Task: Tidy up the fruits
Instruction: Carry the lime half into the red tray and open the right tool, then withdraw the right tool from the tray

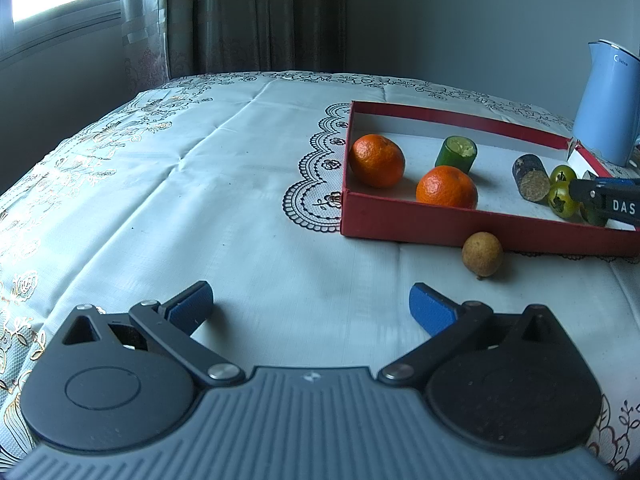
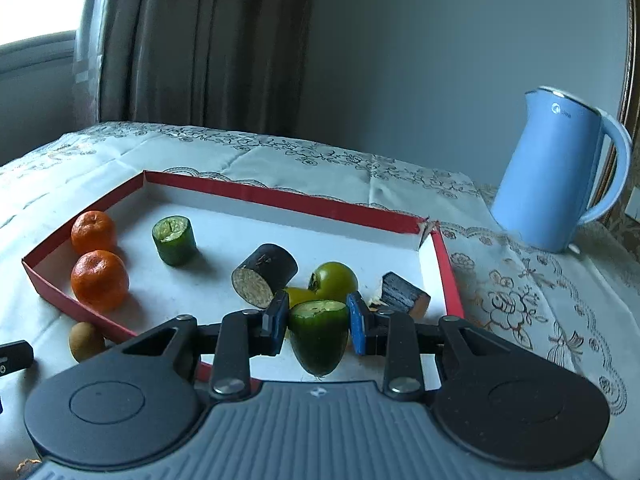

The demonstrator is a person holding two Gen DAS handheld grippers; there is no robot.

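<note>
A red tray (image 2: 280,200) (image 1: 440,220) holds two oranges (image 2: 99,280) (image 1: 446,186), an upright cucumber piece (image 2: 174,240) (image 1: 458,154), a dark eggplant chunk (image 2: 264,274) (image 1: 530,176), another dark chunk (image 2: 404,294) and green tomatoes (image 2: 334,280) (image 1: 562,196). My right gripper (image 2: 318,330) is shut on a cucumber end piece (image 2: 318,336) over the tray's near edge. My left gripper (image 1: 310,308) is open and empty above the tablecloth, left of a small brown fruit (image 1: 482,254) (image 2: 86,340) that lies outside the tray.
A blue kettle (image 2: 556,176) (image 1: 608,104) stands right of the tray. The white patterned tablecloth (image 1: 180,184) covers the table. Curtains and a window are behind.
</note>
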